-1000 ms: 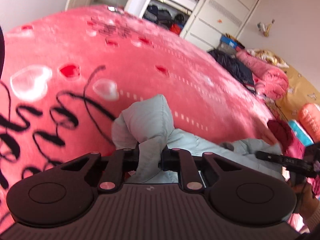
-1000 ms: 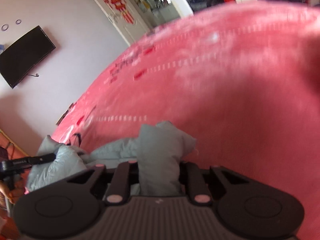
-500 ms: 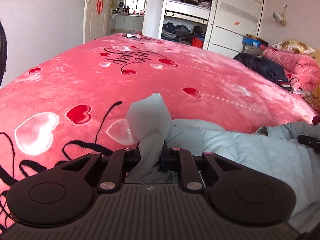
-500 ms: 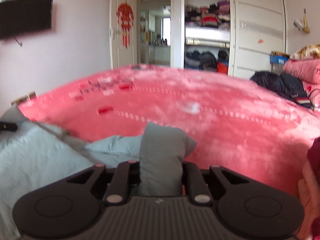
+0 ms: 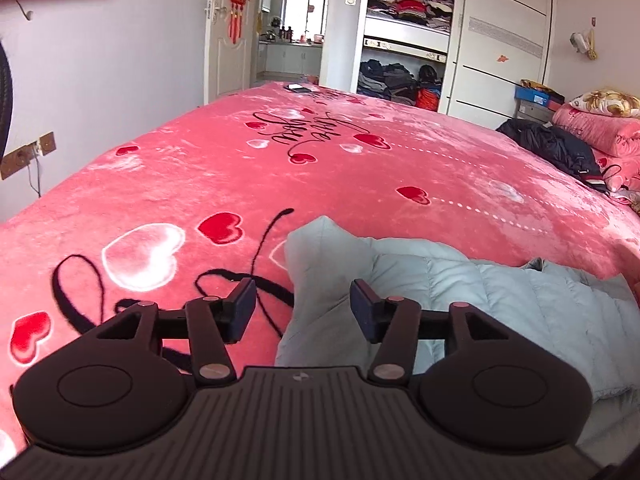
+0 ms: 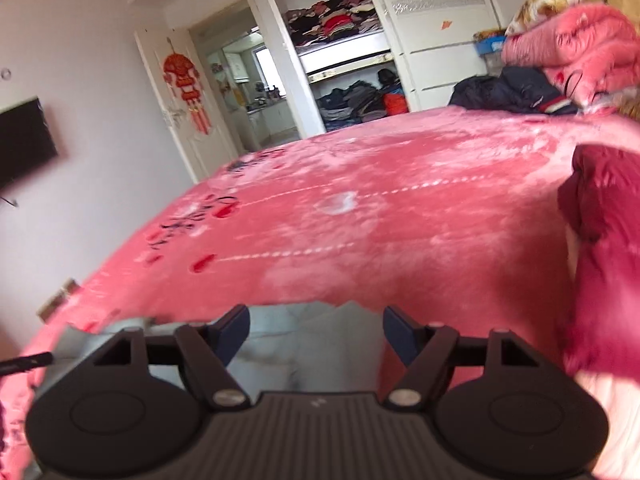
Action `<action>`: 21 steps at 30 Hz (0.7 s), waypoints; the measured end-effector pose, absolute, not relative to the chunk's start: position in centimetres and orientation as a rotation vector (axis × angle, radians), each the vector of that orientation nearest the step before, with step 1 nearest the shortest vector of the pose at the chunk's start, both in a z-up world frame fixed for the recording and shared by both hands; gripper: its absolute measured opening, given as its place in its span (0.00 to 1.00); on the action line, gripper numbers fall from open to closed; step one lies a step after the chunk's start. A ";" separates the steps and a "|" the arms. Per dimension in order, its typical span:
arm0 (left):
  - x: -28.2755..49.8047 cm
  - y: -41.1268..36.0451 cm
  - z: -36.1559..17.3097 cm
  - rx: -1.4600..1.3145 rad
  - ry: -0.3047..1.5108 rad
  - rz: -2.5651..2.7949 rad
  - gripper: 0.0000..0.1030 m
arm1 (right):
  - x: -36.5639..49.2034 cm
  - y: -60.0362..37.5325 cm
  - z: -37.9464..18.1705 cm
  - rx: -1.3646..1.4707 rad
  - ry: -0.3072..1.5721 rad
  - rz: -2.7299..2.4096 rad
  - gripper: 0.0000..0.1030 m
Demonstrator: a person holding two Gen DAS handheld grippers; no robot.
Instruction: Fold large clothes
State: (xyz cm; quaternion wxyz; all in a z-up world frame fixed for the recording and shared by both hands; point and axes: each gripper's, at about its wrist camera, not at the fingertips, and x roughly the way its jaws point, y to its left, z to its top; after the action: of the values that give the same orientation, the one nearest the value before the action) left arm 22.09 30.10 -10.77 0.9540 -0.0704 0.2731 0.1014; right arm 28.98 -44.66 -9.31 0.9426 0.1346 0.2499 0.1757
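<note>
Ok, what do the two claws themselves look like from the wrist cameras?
Both look alike: matte black. The left claw and right claw each have a ribbed centre plate, two round side lobes, angled linkage arms with silvery rivets, and flat dark pads at the fingertips. No cables or sleeves show.

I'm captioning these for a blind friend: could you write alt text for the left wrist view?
The left gripper is opening its jaws around a raised fold of a pale grey-blue puffer jacket, neither pad pressing on it. The jacket lies on a pink bedspread printed with red and white hearts. Beyond the bed stand an open wardrobe of stacked clothes and a doorway.
</note>
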 end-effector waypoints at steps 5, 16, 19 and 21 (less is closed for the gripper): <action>18.4 29.6 -10.1 -0.204 0.552 0.200 0.69 | 27.5 -42.2 -11.1 0.299 0.611 0.438 0.70; 16.2 28.6 -10.4 -0.210 0.506 0.075 0.77 | 27.4 -37.6 -12.8 0.250 0.697 0.431 0.04; 16.1 29.4 -10.9 -0.231 0.517 0.069 0.77 | 27.3 -37.5 -10.8 0.199 0.620 0.391 0.02; 15.8 29.8 -11.1 -0.242 0.525 0.068 0.77 | 27.6 -38.1 -9.6 0.178 0.583 0.345 0.02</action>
State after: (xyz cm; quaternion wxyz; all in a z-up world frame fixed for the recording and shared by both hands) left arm 15.80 29.82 -11.15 0.9579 -0.1193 0.2588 0.0333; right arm 27.60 -38.09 -9.59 0.9393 0.0871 0.2857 0.1688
